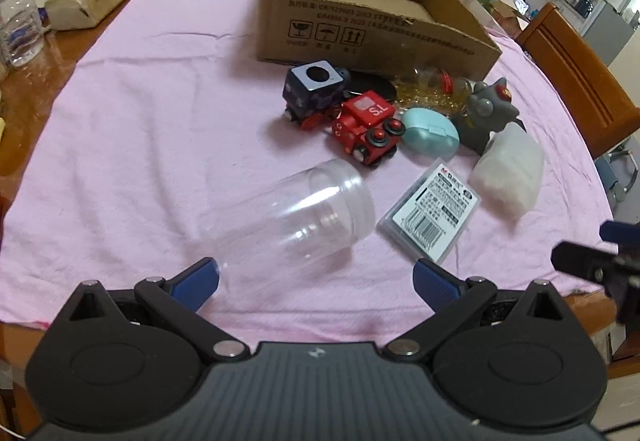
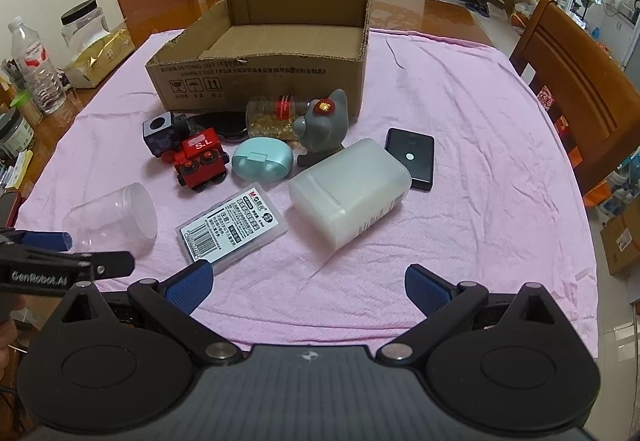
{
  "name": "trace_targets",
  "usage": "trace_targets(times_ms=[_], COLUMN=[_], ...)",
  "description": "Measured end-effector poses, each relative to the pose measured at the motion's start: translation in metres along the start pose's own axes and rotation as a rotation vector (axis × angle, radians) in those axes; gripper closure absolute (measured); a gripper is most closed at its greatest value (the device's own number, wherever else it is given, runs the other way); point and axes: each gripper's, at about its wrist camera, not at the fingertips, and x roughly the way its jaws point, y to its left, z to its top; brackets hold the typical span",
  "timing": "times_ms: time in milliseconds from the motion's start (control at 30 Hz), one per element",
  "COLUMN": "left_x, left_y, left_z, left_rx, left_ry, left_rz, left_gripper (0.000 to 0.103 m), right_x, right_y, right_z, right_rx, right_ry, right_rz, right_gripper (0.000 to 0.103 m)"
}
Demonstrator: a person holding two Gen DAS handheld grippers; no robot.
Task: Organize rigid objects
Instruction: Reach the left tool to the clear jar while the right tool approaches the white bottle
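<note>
An open cardboard box (image 2: pixel 256 77) (image 1: pixel 360 37) stands at the back of the pink cloth. In front of it lie a clear jar (image 1: pixel 296 213) (image 2: pixel 116 221) on its side, a red toy train (image 1: pixel 366 129) (image 2: pixel 200 161), a dark cube toy (image 1: pixel 314 89) (image 2: pixel 160 131), a teal case (image 1: pixel 430 133) (image 2: pixel 262 159), a grey figurine (image 1: pixel 486 109) (image 2: pixel 322 125), a labelled flat case (image 1: pixel 434 211) (image 2: pixel 232 227), a white frosted container (image 1: pixel 508 171) (image 2: pixel 352 193) and a black device (image 2: pixel 412 157). My left gripper (image 1: pixel 316 277) is open just short of the jar's base. My right gripper (image 2: pixel 308 283) is open, holding nothing.
A bottle of gold beads (image 2: pixel 276 117) and a black lid (image 2: pixel 228 127) lie against the box. A tissue pack (image 2: pixel 100 59), a water bottle (image 2: pixel 38 67) and jars crowd the table's left edge. Wooden chairs (image 2: pixel 580 89) stand right and behind.
</note>
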Motion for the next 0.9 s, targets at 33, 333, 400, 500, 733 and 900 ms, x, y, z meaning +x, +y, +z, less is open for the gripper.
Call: trace_targets(times_ms=[33,333,400,500,733,900], left_x=[0.002,0.019,0.024,0.029,0.031,0.041], left_y=[-0.001,-0.005,-0.004,-0.002,0.011,0.019], left_z=[0.002,0.026,0.031,0.036,0.030,0.024], left_rx=[-0.001,0.002,-0.008,-0.011,0.048,0.032], left_ry=[0.000,-0.045,-0.050,-0.056,-0.065,-0.030], left_rz=[0.000,0.060,0.069,0.094,0.173,0.178], left_gripper=[0.001,0.001,0.001,0.001,0.001,0.001], right_x=[0.000,0.008,0.012,0.019,0.045,0.062], right_y=[0.000,-0.005,-0.003,0.002,0.014,0.017], right_z=[0.000,-0.006,-0.009,-0.013,-0.020,-0.023], right_rx=[0.001,-0.001,-0.018,-0.068,-0.192,-0.260], right_ry=[0.002,0.031,0.036,0.047,0.083,0.107], right_rz=[0.000,0.026,0.042,0.062,0.090,0.093], right_gripper=[0.000,0.000,0.000,0.000,0.000,0.000])
